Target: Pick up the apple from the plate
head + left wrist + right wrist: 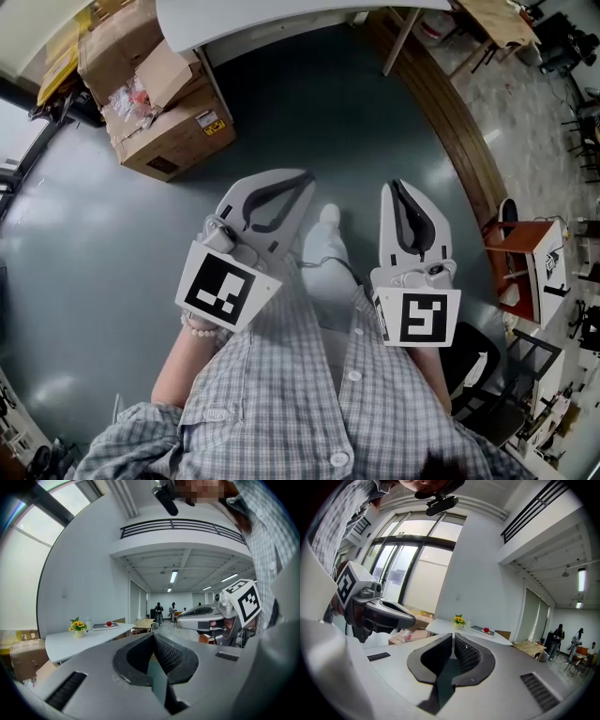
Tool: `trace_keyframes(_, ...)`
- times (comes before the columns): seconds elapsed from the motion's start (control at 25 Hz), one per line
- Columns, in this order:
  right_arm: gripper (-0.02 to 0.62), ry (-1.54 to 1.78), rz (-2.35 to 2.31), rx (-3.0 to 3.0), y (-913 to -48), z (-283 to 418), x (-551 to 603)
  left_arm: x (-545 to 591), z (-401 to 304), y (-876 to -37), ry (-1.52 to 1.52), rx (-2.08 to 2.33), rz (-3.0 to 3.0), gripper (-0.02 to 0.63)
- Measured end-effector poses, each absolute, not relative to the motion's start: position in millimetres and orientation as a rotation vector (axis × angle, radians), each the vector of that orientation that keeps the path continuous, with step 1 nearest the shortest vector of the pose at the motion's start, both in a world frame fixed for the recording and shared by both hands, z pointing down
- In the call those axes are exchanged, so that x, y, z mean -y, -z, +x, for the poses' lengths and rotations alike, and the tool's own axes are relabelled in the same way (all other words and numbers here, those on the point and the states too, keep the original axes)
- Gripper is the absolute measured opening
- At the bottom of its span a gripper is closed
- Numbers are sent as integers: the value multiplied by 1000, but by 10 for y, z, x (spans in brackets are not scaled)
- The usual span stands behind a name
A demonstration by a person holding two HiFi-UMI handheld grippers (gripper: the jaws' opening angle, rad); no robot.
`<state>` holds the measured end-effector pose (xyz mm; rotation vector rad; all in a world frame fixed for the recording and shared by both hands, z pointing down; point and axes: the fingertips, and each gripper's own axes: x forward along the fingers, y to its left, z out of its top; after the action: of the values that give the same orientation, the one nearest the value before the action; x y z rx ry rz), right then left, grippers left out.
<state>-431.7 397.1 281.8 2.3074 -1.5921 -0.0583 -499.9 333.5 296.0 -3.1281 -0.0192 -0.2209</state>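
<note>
The apple (108, 623) is a small red fruit on a plate, resting on a flat grey tray on a white table (70, 641) far ahead in the left gripper view. In the right gripper view the same apple (486, 630) sits on that table (440, 626), again far off. The head view does not show it. My left gripper (305, 178) and right gripper (394, 185) are held close to my body over the floor, side by side. Both are shut with nothing between the jaws, as each gripper view confirms: left (153, 635), right (453, 635).
A pot of yellow flowers (78, 627) stands on the table left of the apple. Open cardboard boxes (159, 94) lie by the table's edge (244, 19). A red-brown stool (525, 253) is at the right. Several people (159, 611) stand far down the room.
</note>
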Motion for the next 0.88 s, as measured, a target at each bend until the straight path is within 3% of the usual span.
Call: trace_keyframes(0.88,31,104,2189,1800,-2738,-2734,-3056,-2474,-3746,-2783,268,-338,-3076,10)
